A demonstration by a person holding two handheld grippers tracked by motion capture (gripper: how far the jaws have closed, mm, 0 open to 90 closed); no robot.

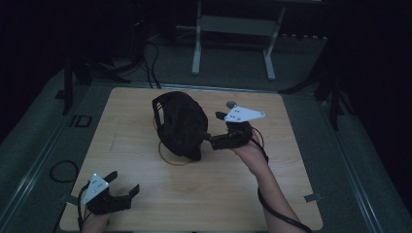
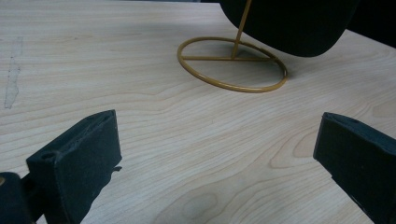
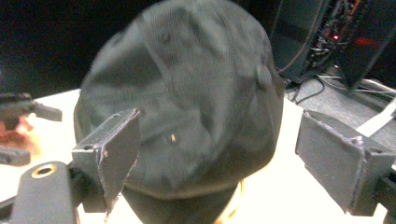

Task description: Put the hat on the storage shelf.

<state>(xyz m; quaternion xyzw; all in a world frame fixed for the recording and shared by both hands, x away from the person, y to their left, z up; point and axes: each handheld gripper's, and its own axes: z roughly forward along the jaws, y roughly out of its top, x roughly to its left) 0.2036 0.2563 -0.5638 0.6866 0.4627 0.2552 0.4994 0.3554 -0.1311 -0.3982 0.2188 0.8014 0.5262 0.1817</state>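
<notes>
Your right gripper (image 1: 208, 134), jaws spread, sits at the black cap's (image 1: 180, 124) three o'clock, seemingly not touching; left gripper (image 1: 124, 184) spread, idle.

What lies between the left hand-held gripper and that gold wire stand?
Just bare wooden table, seen in the left gripper view between the left hand-held gripper and gold wire stand.

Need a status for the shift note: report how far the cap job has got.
Done: the black cap hangs on the gold wire stand on the table. In hand: the right gripper is open beside the cap, not pressing it. Left: drawing that gripper clear; the left gripper rests open at the near edge.
</notes>
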